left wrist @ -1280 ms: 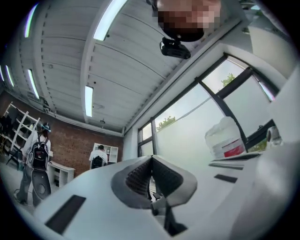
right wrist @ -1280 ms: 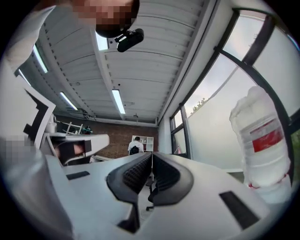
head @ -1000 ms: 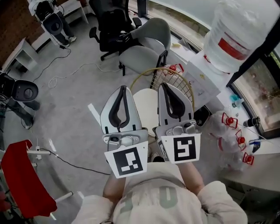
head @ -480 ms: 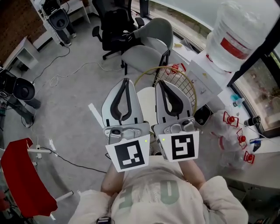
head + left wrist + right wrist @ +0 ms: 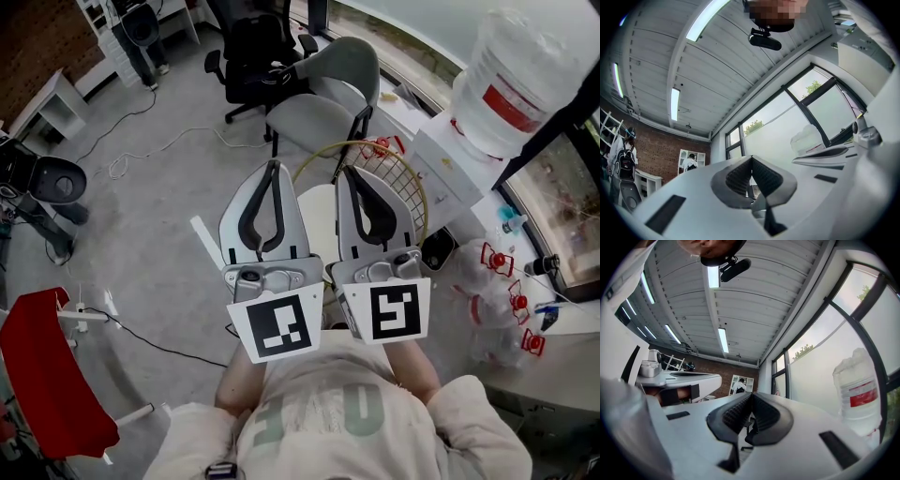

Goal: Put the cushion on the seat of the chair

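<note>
In the head view a wire chair (image 5: 401, 186) with a round yellow rim stands just beyond my two grippers. A cream round cushion (image 5: 319, 223) lies inside it, mostly hidden behind the grippers. My left gripper (image 5: 273, 169) and right gripper (image 5: 348, 172) are held side by side above the chair, both shut and empty. The left gripper view shows its ribbed pads (image 5: 740, 176) pressed together against ceiling and window. In the right gripper view the pads (image 5: 761, 411) meet the same way.
A grey shell chair (image 5: 323, 98) and a black office chair (image 5: 255, 52) stand farther off. To the right, a large water bottle (image 5: 516, 80) sits by a cluttered counter (image 5: 525, 309). A red chair (image 5: 42, 375) and cables (image 5: 141, 155) lie at left.
Both grippers stay shut and side by side, drifting only slightly over the wire chair. Nothing has been taken hold of or let go.
</note>
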`<state>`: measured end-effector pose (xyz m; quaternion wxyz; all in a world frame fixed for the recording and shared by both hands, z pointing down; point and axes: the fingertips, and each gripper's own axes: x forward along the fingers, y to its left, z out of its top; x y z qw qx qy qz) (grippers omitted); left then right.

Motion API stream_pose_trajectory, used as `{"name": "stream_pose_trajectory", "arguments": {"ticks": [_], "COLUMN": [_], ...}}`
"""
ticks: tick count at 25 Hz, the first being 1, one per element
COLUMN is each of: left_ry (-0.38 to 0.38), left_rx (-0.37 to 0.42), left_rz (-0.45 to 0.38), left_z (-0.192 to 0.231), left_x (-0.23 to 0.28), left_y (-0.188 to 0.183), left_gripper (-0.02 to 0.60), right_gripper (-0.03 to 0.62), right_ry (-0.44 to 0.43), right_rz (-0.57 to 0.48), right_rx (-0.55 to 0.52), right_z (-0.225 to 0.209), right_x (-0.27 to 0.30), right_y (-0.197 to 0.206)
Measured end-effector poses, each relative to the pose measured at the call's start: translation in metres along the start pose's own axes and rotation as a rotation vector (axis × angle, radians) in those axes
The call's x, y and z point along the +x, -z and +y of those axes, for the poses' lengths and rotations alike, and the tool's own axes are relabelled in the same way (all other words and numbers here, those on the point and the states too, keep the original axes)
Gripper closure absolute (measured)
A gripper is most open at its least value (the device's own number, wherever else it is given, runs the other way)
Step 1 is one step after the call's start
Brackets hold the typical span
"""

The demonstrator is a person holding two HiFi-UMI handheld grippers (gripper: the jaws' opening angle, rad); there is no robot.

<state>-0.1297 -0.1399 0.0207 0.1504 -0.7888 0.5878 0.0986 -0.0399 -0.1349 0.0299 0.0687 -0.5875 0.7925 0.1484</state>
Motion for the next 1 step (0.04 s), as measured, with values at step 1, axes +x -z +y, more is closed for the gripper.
{"name": "stream_pose_trajectory", "arguments": {"ticks": [1], "left_ry": [-0.001], "left_rx": [0.002], "left_rz": [-0.002], "left_z": [0.0009], "left_x": [0.0004], "left_y": [-0.0002], "left_gripper": [0.568], "right_gripper": [0.577], "right_ry": [-0.001], "right_rz": [-0.002], "right_rx": [0.002], "right_z": [0.0003], "right_x": [0.001], "right_y": [-0.0001]}}
